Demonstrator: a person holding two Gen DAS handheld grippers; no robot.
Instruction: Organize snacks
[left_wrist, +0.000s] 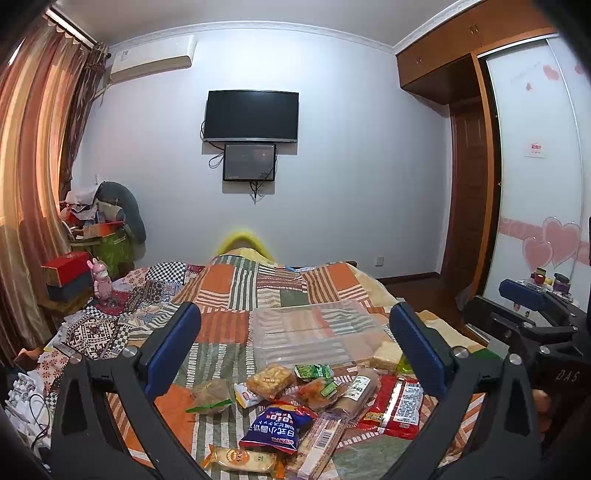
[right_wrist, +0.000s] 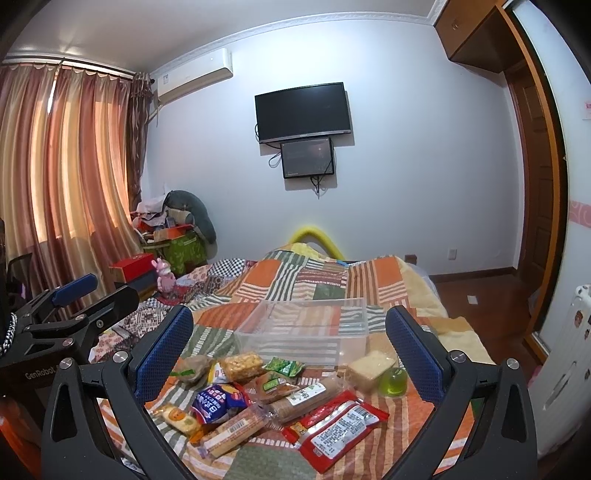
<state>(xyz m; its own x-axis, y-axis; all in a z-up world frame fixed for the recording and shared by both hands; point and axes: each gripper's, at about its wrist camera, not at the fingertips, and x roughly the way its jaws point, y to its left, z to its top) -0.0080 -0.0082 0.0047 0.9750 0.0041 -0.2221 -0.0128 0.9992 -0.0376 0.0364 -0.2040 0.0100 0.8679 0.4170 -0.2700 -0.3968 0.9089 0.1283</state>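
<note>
Several wrapped snacks lie in a pile on the patchwork bedspread (left_wrist: 236, 288): a blue bag (left_wrist: 277, 424), a red packet (left_wrist: 397, 406), a long wafer bar (left_wrist: 319, 445) and a green jelly cup (right_wrist: 394, 382). A clear plastic box (left_wrist: 314, 336) stands empty just beyond them; it also shows in the right wrist view (right_wrist: 306, 328). My left gripper (left_wrist: 295, 343) is open and empty, held above the pile. My right gripper (right_wrist: 290, 343) is open and empty too, above the same pile. Each gripper shows at the edge of the other's view.
The bed fills the middle. A cluttered side table with boxes (left_wrist: 66, 273) and a pink toy (left_wrist: 101, 282) stands at the left by the curtains (right_wrist: 62, 177). A wardrobe (left_wrist: 535, 184) and bare wood floor (right_wrist: 480, 295) are at the right.
</note>
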